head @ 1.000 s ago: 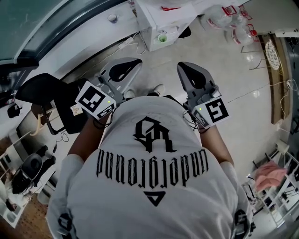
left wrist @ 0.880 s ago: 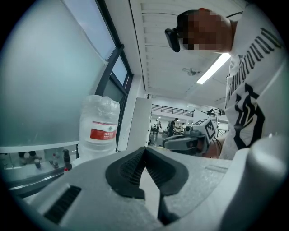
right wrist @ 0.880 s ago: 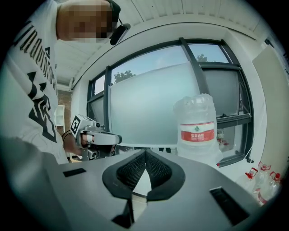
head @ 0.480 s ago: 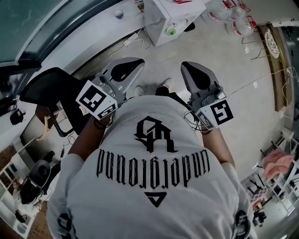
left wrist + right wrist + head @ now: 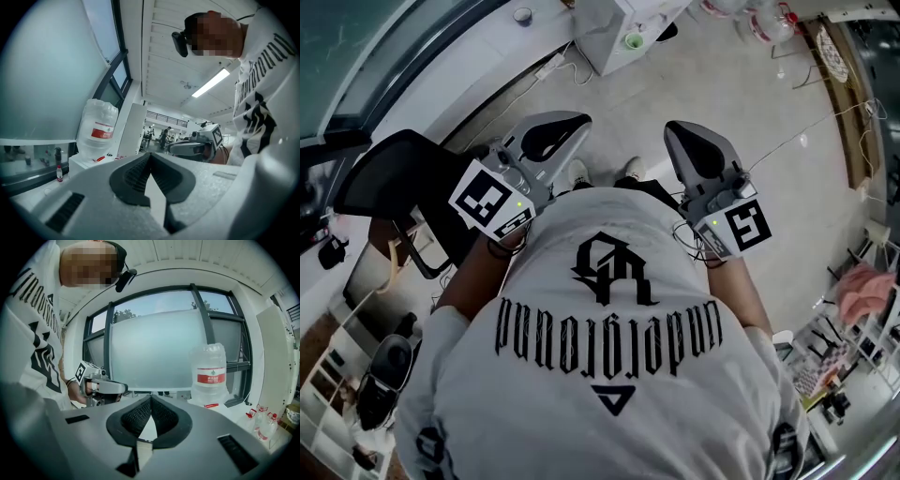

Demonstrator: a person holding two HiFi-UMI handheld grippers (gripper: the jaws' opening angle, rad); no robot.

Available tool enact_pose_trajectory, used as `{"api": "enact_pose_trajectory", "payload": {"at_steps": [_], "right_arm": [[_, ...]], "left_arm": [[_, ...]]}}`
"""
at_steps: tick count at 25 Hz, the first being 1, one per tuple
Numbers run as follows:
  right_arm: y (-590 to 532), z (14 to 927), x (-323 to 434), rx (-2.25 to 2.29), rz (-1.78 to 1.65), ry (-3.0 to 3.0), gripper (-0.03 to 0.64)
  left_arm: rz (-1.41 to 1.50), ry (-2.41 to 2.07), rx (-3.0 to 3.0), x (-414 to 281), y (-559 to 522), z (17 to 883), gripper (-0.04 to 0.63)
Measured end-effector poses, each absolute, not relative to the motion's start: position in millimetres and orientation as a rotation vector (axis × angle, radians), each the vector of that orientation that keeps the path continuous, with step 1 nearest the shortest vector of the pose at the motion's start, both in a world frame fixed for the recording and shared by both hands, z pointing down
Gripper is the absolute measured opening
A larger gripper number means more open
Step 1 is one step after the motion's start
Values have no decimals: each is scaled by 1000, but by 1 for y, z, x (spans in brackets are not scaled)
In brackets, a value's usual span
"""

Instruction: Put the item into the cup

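Left gripper point(image 5: 551, 133) and right gripper point(image 5: 696, 142) sit side by side at the chest — all 2 pairs of jaws pressed together, empty.

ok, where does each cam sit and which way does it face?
Head view: on the person's head, steeply down at the floor; shows white shirt, left gripper, right gripper.
Left gripper view: on the left gripper, along its shut jaws, tilted up at the ceiling; shows shirt, right gripper.
Right gripper view: on the right gripper, along its shut jaws, towards the window; shows shirt, left gripper.
Shared: both gripper views show the water bottle.
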State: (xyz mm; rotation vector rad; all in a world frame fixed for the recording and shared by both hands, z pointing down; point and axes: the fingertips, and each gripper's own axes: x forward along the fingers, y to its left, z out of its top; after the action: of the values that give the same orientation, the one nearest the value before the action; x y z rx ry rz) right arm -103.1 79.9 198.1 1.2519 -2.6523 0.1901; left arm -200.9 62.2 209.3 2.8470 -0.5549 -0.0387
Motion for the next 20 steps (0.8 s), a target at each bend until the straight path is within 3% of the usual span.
{"api": "enact_pose_trajectory", "payload": {"at_steps": [8, 20], "right_arm": [[101, 195, -89, 1228, 153, -2657, 14], [147, 198, -5, 1186, 181, -2685, 14]], "left_arm": [[-75, -520, 2874, -180, 85, 198, 14], [-17, -573, 2880, -98, 132, 192, 14]]}}
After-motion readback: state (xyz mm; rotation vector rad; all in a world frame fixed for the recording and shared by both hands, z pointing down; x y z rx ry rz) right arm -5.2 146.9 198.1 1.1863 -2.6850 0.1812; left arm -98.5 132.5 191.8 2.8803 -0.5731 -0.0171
